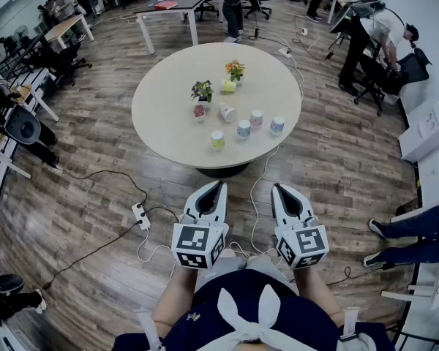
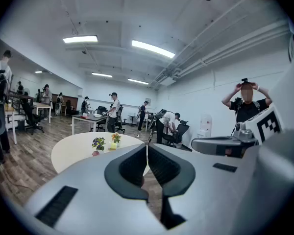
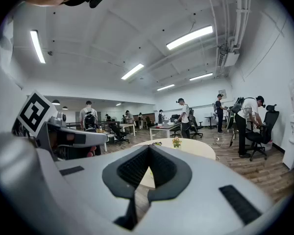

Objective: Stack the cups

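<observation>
Four small cups (image 1: 244, 129) stand in a loose arc on the near half of a round pale desk (image 1: 161, 115), close together but apart. Each is light-coloured with a tinted band: greenish, blue, pink, bluish. Their print is too small to read. A fifth cup (image 1: 227, 112) just behind the arc looks tipped over, though that is hard to confirm. A yellow cup (image 1: 229, 85) sits farther back, between two little flower pots, one with purple blooms (image 1: 202, 90) and one with orange blooms (image 1: 235, 69). A small reddish thing (image 1: 199, 111) beside the purple pot cannot be identified.

Only the head view shows the arc of cups. In the left gripper view the tool's own body covers the near part of the desk (image 2: 73, 148), leaving the pots (image 2: 98, 142) and the yellow cup (image 2: 112, 145). The right gripper view shows only a strip of desk (image 3: 198, 148) and the orange blooms (image 3: 176, 142).

The left tool (image 1: 221, 185) and the right tool (image 1: 276, 187) hang side by side over the wooden floor (image 1: 95, 189), well short of the desk. Both have their jaws pressed together with nothing between them, as the gripper views show (image 2: 147, 150) (image 3: 148, 152).

A power strip (image 1: 140, 215) with cables lies on the floor to the left. People stand at desks around the room's edge.
</observation>
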`<action>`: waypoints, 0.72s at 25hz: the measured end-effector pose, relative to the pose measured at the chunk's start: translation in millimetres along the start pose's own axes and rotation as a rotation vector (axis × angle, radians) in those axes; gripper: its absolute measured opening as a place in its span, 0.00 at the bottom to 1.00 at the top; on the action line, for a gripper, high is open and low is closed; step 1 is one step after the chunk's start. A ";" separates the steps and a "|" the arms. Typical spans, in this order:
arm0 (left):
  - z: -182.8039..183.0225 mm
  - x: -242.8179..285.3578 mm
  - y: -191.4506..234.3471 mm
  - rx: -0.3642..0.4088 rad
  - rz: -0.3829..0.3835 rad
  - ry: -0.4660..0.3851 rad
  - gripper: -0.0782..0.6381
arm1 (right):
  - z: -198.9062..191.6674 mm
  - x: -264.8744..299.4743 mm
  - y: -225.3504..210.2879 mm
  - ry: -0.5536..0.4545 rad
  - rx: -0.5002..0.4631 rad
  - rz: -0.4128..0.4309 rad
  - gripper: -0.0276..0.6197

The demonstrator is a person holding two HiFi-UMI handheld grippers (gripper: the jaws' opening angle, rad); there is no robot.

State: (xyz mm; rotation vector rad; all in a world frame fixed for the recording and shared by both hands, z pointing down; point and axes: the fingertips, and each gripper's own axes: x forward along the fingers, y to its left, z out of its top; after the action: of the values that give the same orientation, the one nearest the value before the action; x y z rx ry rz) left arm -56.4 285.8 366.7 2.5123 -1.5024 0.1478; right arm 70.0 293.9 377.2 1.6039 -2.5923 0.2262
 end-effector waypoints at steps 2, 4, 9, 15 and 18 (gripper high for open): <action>-2.6 1.7 3.3 0.003 -0.003 0.003 0.14 | -4.2 5.1 3.6 0.008 -0.005 0.011 0.05; -5.9 3.1 7.6 -0.001 -0.006 0.006 0.14 | -8.3 9.5 7.8 0.015 -0.014 0.019 0.05; -15.3 7.4 15.6 0.026 -0.030 0.048 0.14 | -11.8 14.5 9.3 0.019 -0.033 -0.004 0.05; -8.9 13.1 14.8 0.029 -0.085 0.040 0.15 | -10.5 17.8 -3.8 0.022 -0.016 -0.051 0.05; -5.2 20.1 20.7 0.032 -0.090 0.038 0.18 | -8.4 24.9 -7.9 0.027 -0.015 -0.051 0.06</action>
State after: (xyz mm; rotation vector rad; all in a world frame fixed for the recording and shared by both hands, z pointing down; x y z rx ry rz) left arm -64.9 260.3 378.3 2.5811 -1.3806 0.2053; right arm 66.0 269.9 389.8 1.6486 -2.5235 0.2228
